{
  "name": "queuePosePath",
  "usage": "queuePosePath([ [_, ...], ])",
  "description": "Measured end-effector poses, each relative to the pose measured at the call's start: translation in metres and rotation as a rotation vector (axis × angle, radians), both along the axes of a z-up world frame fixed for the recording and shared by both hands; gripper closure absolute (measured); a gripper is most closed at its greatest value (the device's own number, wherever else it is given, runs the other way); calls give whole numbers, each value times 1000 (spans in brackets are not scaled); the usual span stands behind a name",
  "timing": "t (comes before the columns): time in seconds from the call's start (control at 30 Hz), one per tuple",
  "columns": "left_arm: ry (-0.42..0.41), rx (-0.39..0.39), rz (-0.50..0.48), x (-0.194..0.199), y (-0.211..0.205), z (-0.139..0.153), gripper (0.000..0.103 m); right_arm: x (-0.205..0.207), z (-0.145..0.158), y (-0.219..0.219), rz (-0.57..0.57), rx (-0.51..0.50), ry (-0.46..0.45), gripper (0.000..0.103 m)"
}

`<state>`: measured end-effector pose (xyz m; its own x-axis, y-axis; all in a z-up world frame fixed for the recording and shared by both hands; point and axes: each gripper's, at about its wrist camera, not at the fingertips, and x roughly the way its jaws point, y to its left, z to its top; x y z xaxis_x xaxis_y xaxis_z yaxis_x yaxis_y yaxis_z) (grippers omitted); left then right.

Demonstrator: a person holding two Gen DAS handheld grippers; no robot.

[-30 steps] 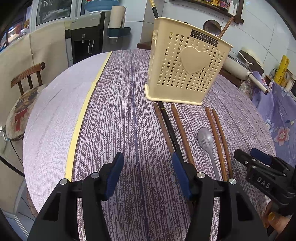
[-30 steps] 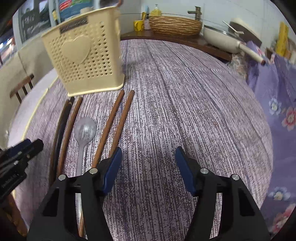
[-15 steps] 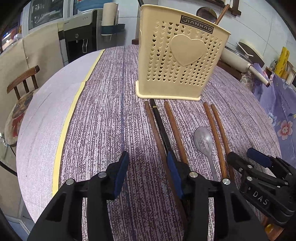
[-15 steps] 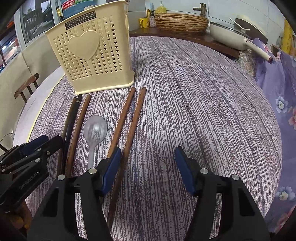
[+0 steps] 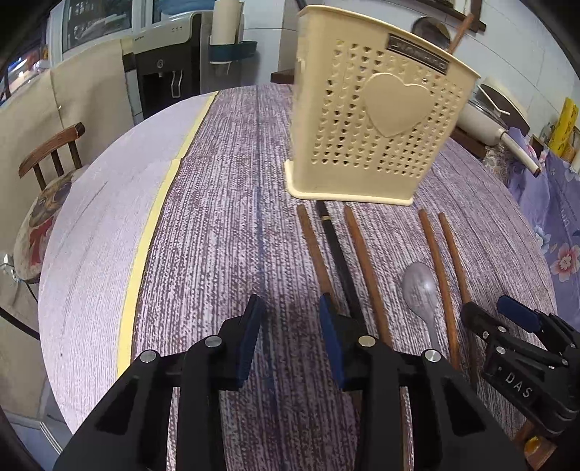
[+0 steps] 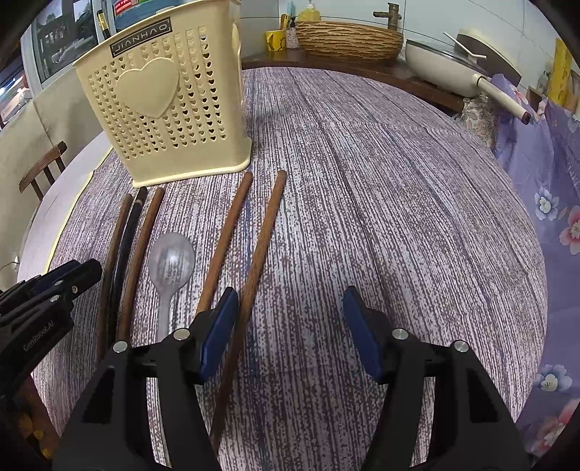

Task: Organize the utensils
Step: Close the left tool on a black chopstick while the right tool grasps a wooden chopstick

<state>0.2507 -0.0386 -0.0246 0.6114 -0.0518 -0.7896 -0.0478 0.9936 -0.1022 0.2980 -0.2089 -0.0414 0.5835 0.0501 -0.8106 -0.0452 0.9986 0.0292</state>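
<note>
The left gripper (image 5: 290, 326) tilts down toward the table (image 5: 217, 224), its jaws closing with only bare cloth between the blue pads. Its right pad lies just over the near end of the leftmost brown chopstick (image 5: 314, 250), beside a black chopstick (image 5: 339, 250) and another brown one (image 5: 362, 253). The right gripper (image 6: 290, 322) also points downward, jaws spread wide and holding nothing — its left pad sits just beside the rightmost chopstick (image 6: 262, 246), with a second brown stick (image 6: 226, 235) alongside it to the left.

Between the two groups of sticks lies a pale plastic spoon (image 6: 172, 261), bowl toward the far side, flat on the table. All the utensils run roughly parallel, pointing at the cream utensil basket (image 6: 170, 108), which stands upright just beyond their far tips. Its perforated front bears a raised heart; a dark stick (image 6: 103, 27) rises from its top at the left corner — what else it holds cannot be told. Farther off on a counter sit a woven basket (image 6: 348, 40) and a white pan (image 6: 446, 69).
</note>
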Motion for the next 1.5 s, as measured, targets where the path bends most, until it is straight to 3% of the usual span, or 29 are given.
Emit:
queuePosePath([
  [0.13,-27,-50,10,4,4,10,69,9,3,-2,-9,8,-6,45],
  [0.33,-34,-24,-33,16,-13,12,69,17,5,4,2,11,-10,45],
  [0.77,9,-5,-9,32,-13,0,74,28,-1,4,0,3,6,45],
  [0.93,15,19,5,41,-15,1,75,41,0,5,-23,6,0,52],
  [1.3,11,62,39,48,-22,0,92,59,-1,11,-63,-5,-25,69],
  [1.5,10,79,42,49,-25,0,92,65,0,14,-64,-11,-25,76],
])
